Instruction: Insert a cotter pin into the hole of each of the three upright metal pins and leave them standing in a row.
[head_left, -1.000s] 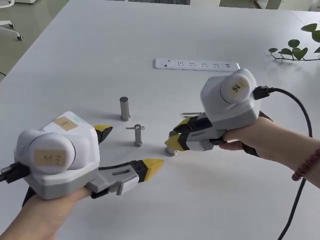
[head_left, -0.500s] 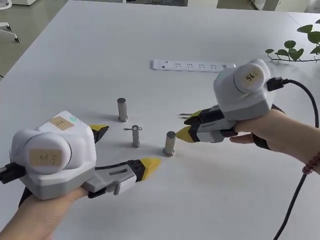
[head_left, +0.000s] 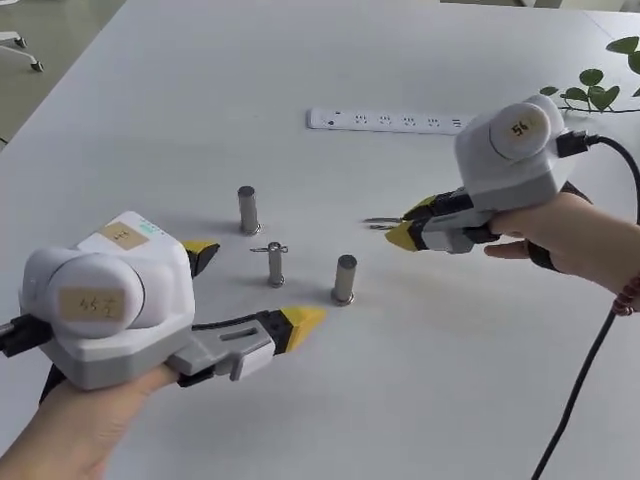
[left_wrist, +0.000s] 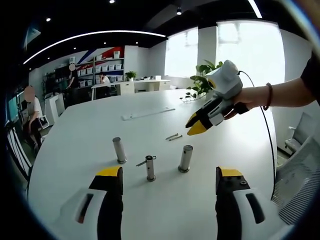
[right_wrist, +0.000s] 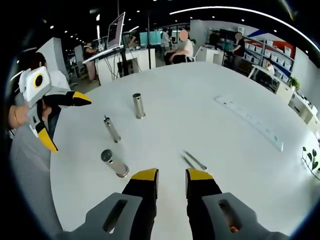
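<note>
Three metal pins stand upright in a diagonal row on the white table: a far bare pin (head_left: 248, 209), a middle pin (head_left: 275, 263) with a cotter pin through its top, and a near-right bare pin (head_left: 345, 279). They also show in the gripper views (left_wrist: 118, 150) (left_wrist: 149, 168) (left_wrist: 185, 158). Two loose cotter pins (head_left: 380, 222) (right_wrist: 192, 160) lie just ahead of my right gripper (head_left: 409, 225) (right_wrist: 172, 175), which hovers with its jaws a little apart and holds nothing. My left gripper (head_left: 250, 288) (left_wrist: 170, 173) is wide open in front of the row.
A white power strip (head_left: 390, 122) lies across the far side of the table. A green plant (head_left: 600, 90) reaches in at the far right. A black cable (head_left: 600, 340) trails from the right gripper. People sit at desks in the background.
My right gripper has let go of the near-right pin and pulled back right and up toward the loose cotter pins. That pin now stands alone. The left gripper has barely moved.
</note>
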